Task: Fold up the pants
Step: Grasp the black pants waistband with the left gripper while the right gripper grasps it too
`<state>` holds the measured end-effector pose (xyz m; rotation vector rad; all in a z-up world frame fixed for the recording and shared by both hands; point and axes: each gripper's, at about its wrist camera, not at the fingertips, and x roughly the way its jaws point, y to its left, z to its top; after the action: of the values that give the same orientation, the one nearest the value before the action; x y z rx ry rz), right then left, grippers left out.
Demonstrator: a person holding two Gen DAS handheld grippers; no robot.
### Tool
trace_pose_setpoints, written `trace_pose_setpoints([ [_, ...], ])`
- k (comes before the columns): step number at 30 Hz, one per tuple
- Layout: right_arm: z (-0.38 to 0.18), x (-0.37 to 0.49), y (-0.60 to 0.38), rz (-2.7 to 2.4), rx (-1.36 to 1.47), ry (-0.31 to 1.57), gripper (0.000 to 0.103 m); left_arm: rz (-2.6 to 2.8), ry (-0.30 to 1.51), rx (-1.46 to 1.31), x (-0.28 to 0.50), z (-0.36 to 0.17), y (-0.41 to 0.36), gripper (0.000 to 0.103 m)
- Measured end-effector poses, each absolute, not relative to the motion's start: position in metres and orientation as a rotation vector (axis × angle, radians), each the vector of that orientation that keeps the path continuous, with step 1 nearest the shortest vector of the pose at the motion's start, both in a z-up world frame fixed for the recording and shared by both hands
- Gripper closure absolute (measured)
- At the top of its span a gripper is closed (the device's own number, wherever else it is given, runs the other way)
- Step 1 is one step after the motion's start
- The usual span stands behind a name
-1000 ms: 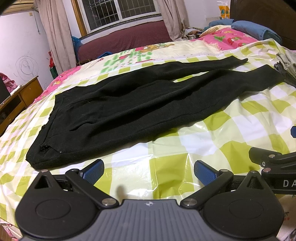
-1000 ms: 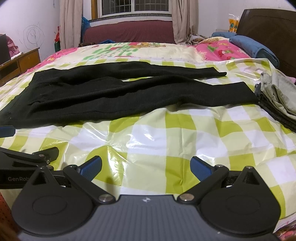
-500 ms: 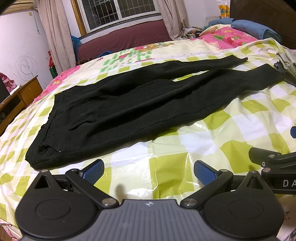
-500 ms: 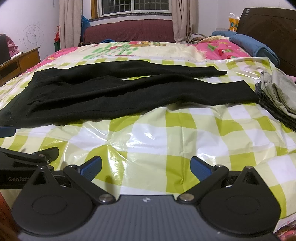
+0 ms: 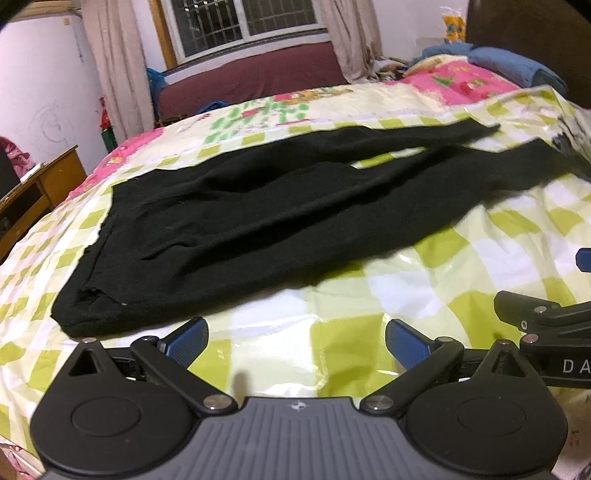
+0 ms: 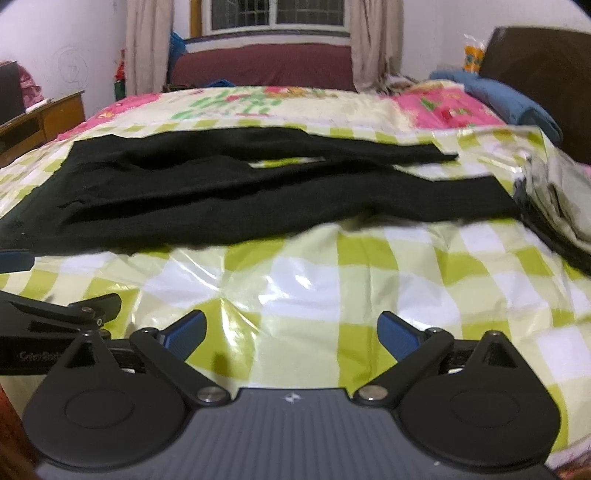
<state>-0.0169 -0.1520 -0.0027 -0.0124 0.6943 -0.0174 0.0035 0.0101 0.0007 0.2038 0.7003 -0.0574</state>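
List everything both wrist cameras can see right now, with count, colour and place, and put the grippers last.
pants: one, black, spread flat on the bed, waist to the left, legs running right
plastic sheet: one, green-and-white check, covering the bed under the pants
folded clothes: one pile, grey-green and dark, at the right by the leg ends
blanket: one, blue, rolled at the headboard
headboard: one, dark brown, far right
cabinet: one, wooden, far left
window: one, barred, with beige curtains
left gripper: black with blue pads, open, over the sheet
right gripper: same, open

Both wrist views look low across the bed (image 5: 461, 258), side by side.
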Motion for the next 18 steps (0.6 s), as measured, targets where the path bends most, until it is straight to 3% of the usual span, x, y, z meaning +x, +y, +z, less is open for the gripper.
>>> trace_pose_setpoints([
  [18, -0.002, 0.051, -0.008, 0.372, -0.336, 0.630, 0.005, 0.266, 0.678, 0.045, 0.039, 0.002, 0.185, 0.000],
])
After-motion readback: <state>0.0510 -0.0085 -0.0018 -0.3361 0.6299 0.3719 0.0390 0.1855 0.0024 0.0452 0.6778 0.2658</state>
